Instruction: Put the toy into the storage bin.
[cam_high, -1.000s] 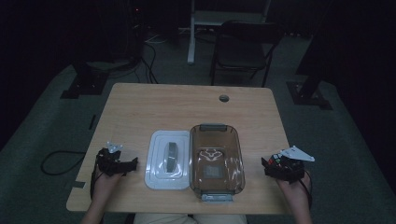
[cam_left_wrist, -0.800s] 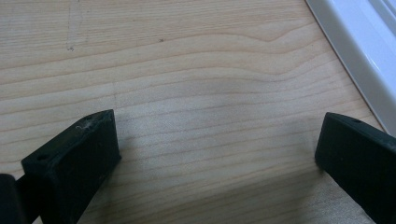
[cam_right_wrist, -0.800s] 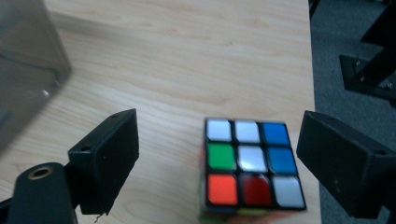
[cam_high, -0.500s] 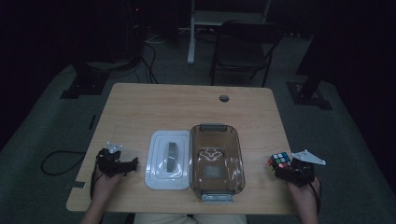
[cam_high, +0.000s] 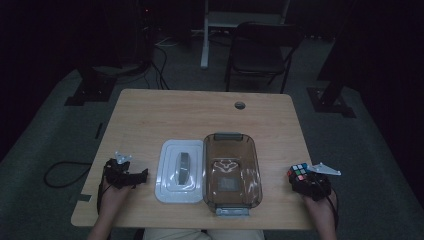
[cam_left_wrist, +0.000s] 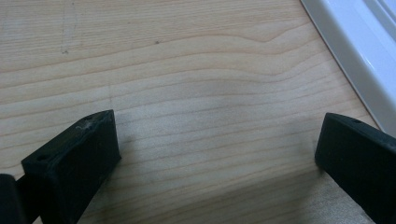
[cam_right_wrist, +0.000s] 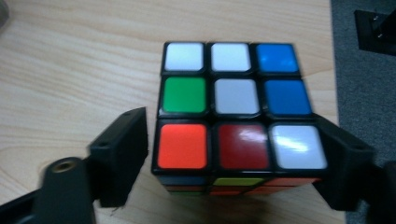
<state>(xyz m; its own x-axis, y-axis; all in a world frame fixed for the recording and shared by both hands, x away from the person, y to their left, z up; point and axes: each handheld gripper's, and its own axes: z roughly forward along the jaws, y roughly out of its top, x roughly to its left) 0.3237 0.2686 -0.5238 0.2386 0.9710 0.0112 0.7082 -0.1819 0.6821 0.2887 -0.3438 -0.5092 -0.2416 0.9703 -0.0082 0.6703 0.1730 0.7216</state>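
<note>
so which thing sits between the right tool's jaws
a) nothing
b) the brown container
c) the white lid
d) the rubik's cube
d: in the right gripper view the rubik's cube sits between the right tool's jaws, which have just been closing and now meet its sides.

We have our right gripper (cam_right_wrist: 233, 154) closing round the puzzle cube (cam_right_wrist: 236, 112) on the wooden table (cam_right_wrist: 79, 65), a black jaw against each side; its top face shows white, blue, green, orange and red squares

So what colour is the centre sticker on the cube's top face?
White, seen best in the right gripper view: cube.
</note>
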